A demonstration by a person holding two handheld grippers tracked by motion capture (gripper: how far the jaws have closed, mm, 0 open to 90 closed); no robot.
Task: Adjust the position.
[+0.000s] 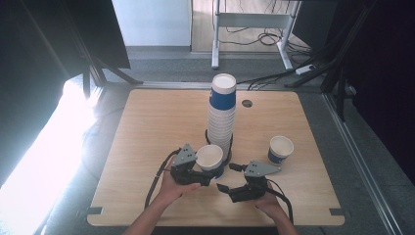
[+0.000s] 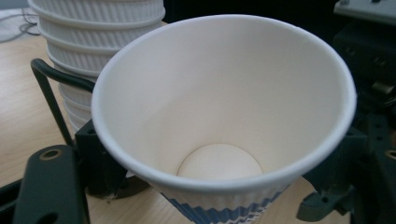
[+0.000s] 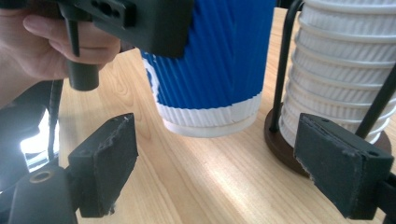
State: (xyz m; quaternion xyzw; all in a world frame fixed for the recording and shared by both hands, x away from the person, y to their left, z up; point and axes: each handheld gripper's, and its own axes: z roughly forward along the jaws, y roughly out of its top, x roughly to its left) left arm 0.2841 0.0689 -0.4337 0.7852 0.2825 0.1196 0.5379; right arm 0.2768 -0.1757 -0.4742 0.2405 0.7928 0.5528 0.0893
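Note:
A blue-and-white ribbed paper cup [image 1: 210,157] is held upright in front of the tall cup stack [image 1: 221,115]. My left gripper [image 1: 211,172] is shut on it, one pad on each side of its wall. In the left gripper view the cup's white inside [image 2: 224,93] looks empty. In the right gripper view the cup [image 3: 215,60] seems to hang just off the wood, with the stack [image 3: 336,70] beside it. My right gripper [image 1: 227,177] stands open just right of the cup. Its pads [image 3: 105,163] are wide apart with nothing between them.
The stack sits in a dark round holder [image 3: 280,140] with black wire rods. A single blue-and-white cup [image 1: 281,149] stands on the wooden table [image 1: 147,127] at the right. A cable hole [image 1: 246,103] is near the far edge. A hand [image 3: 56,46] grips the left gripper.

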